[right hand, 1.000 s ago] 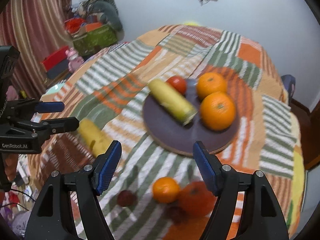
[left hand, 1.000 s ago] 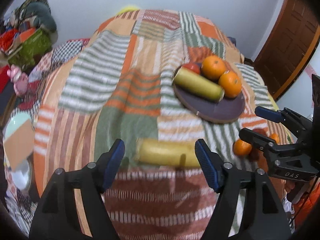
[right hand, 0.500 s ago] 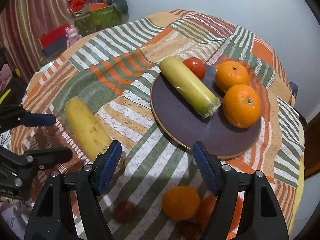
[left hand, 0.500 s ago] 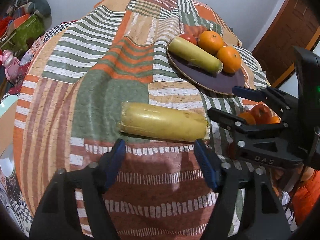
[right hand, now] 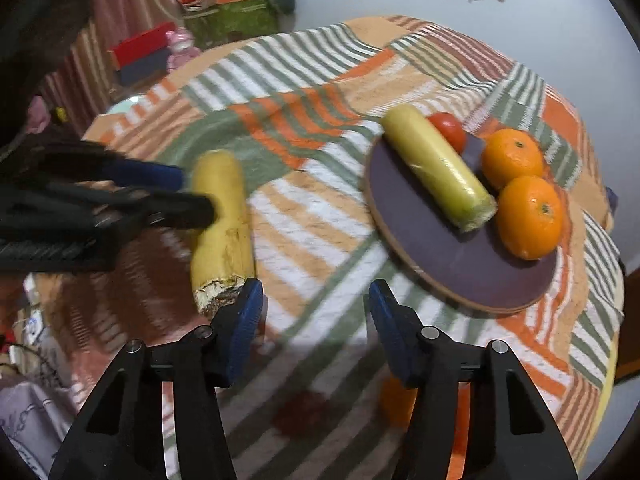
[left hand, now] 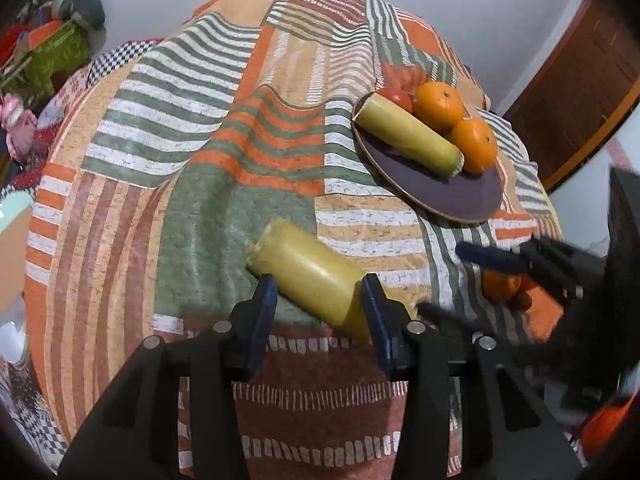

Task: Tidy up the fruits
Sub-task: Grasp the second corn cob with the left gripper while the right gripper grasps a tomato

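A loose yellow cylinder fruit lies slantwise on the striped cloth. My left gripper straddles it with closing jaws, and its blue pads meet the fruit's sides. A dark round plate holds another yellow cylinder fruit, a red tomato and two oranges. My right gripper hangs over bare cloth in front of the plate with nothing between its closing jaws. A small orange and a dark red fruit lie close under it.
The patchwork cloth drops away at the edges all round. Left of it stand a green box and a pink toy. A wooden door is at the far right.
My left gripper came down over the loose yellow fruit and narrowed until the fruit sat between its pads. The right gripper shifted left and lower, and its jaws narrowed too.
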A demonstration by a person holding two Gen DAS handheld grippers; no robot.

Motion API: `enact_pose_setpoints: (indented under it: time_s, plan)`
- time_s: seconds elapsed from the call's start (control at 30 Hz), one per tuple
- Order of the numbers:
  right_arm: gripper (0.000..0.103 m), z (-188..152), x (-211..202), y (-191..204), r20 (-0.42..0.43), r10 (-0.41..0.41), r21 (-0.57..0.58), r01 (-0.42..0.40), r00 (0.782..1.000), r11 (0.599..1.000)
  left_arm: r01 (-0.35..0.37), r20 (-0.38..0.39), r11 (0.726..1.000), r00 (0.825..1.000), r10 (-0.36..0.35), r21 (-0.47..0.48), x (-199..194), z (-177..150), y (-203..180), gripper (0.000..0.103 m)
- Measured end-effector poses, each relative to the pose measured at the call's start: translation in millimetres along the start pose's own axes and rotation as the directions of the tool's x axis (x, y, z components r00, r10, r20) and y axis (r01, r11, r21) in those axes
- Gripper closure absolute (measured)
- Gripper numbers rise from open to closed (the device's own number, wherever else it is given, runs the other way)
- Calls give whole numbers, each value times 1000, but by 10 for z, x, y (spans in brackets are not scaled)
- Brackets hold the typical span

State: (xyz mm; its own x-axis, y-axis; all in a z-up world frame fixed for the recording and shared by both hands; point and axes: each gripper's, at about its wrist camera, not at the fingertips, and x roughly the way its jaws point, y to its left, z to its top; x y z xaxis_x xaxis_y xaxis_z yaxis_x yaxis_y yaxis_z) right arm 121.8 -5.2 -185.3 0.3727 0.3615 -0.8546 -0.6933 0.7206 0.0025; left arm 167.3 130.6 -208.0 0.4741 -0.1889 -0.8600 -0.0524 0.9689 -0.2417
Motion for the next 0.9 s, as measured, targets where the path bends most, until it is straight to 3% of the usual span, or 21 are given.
enact_pose_setpoints:
  time_s: [0.1, 0.17, 0.23, 0.33, 0.5, 0.73, 0.9]
  plan:
    - [50, -8, -28, 31, 8, 13, -1, -13, 1000, 1000, -13, -9, 1000, 1000, 13, 3, -5, 0, -32, 56]
    - [50, -12, -43, -25, 7, 30, 27, -30, 1000, 999, -28, -24, 1000, 999, 28, 0, 1, -22, -65, 40]
    - [50, -18, -94, -89, 20, 11, 47, -12, 1000, 999, -20, -34, 1000, 999, 19, -11, 30, -68, -96, 30]
    - [50, -55, -249, -224, 54, -13, 87, 8, 998, 996, -18, -41, 1000, 999, 17, -10, 95, -89, -150, 24]
    - [45, -205, -504, -550, 90, -69, 177, 53, 993, 983, -14, -71, 999, 997, 12, -30, 248, 2, -225, 24]
    - [42, -523, -698, -943, 84, -98, 302, 68, 992, 951, -86, -57, 996, 995, 84, -21, 407, 57, -344, 21]
    - [42, -676, -620, -1039, 55, -68, 355, 44, 996, 934, -114, -31, 993, 993, 115, 16, 447, 107, -417, 41]
